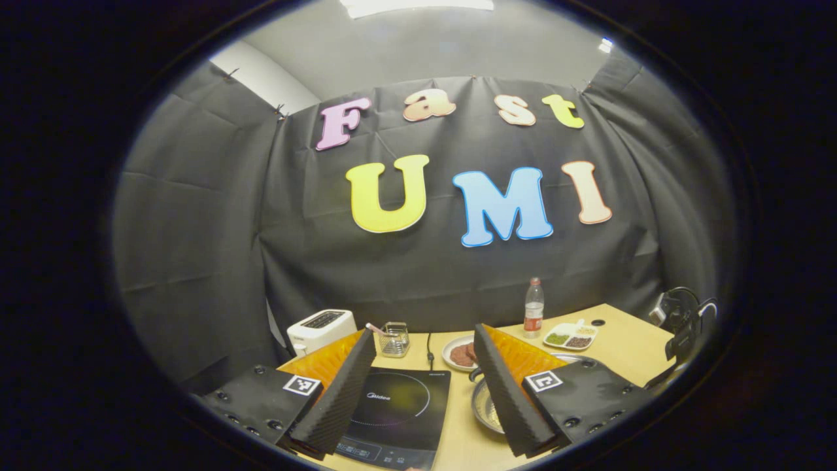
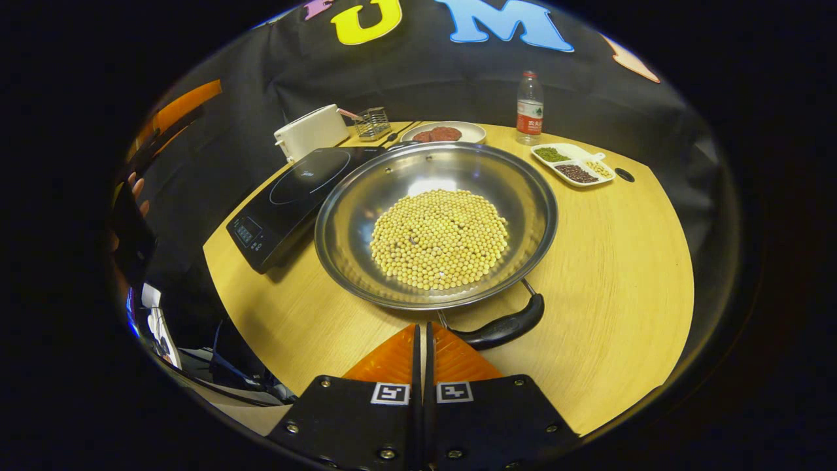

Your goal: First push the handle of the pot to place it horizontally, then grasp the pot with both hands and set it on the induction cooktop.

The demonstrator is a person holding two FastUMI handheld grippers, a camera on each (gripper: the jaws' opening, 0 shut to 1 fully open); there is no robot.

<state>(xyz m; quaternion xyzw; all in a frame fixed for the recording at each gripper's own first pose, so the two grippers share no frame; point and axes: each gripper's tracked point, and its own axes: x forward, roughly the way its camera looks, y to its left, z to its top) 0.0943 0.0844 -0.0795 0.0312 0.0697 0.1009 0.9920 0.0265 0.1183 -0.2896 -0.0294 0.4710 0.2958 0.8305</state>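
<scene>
Right tool (image 2: 423, 333) closed, empty, beside pot handle (image 2: 503, 327) (left tool (image 1: 425, 353) wide).

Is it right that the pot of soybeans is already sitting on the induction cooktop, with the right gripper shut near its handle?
Not quite. In the right gripper view the pot sits on the table beside the induction cooktop, not on it. The right gripper is shut near the handle.

Bare bench (image 2: 608, 261) lies open right of the pot (image 2: 435, 226); the induction cooktop (image 2: 294, 196) sits just beside its left, toaster (image 2: 310, 131) and bottle (image 2: 529, 108) behind.
</scene>
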